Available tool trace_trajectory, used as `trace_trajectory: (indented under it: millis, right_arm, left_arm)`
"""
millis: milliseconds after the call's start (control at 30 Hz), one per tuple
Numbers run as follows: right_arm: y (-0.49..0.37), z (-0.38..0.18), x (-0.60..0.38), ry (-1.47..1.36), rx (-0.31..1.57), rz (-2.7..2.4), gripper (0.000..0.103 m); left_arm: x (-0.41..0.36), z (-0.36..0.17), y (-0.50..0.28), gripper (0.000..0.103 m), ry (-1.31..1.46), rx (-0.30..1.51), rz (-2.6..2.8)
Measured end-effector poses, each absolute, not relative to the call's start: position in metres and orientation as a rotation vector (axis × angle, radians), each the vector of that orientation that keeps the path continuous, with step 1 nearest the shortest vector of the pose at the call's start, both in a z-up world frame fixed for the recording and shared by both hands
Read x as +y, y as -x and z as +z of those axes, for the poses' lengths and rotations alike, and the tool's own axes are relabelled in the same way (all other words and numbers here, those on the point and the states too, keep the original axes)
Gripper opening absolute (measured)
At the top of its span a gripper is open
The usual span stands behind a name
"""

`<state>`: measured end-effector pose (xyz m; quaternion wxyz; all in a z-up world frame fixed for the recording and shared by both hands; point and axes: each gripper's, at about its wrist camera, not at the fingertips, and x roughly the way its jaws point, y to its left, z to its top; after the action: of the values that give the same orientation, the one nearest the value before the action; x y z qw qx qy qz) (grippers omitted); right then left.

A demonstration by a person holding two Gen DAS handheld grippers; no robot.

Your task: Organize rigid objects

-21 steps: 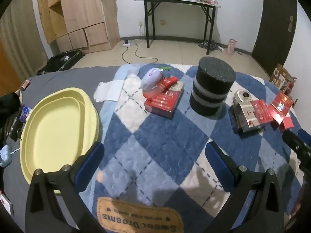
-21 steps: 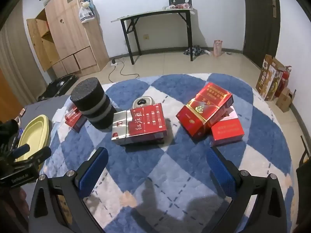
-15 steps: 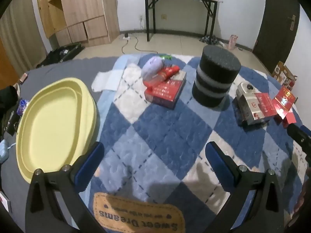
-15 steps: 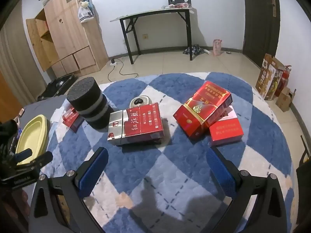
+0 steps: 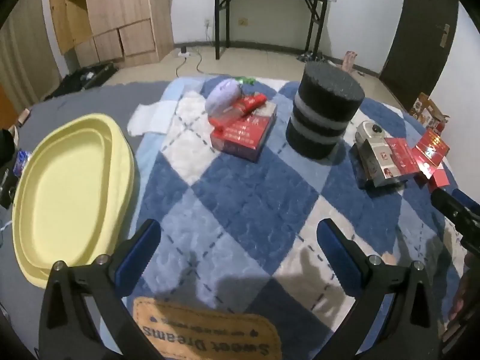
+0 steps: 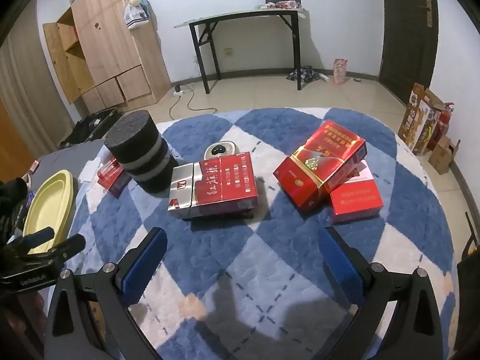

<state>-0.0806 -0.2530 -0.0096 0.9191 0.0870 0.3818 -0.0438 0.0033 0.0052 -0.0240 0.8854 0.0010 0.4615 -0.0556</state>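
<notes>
A: Both the left gripper [image 5: 238,247] and the right gripper [image 6: 241,255] hover with fingers spread wide, holding nothing. The red-and-silver carton [image 6: 213,186] lies on the blue checked quilt [image 6: 270,258], just ahead of the right one.

B: The risk is the gold-trimmed red carton [image 6: 319,162], propped tilted on a small red box [image 6: 355,199]. A careless nudge could tip it off.

A: And the yellow oval tray [image 5: 69,192] sits well apart, so any carry there is long.

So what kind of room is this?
Probably a spare room in a home: a quilted blanket spread as the work surface, a wooden wardrobe in the corner, and a folding table against the wall.
</notes>
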Motion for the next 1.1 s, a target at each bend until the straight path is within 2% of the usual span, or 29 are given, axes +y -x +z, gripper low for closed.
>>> trace_trajectory:
  millis: [1100]
  right_arm:
    - [0.084, -0.009, -0.241, -0.109, 0.767, -0.073, 0.103]
  left_arm:
    - [-0.001, -0.021, 0.004, 0.103, -0.025, 0.932, -0.107]
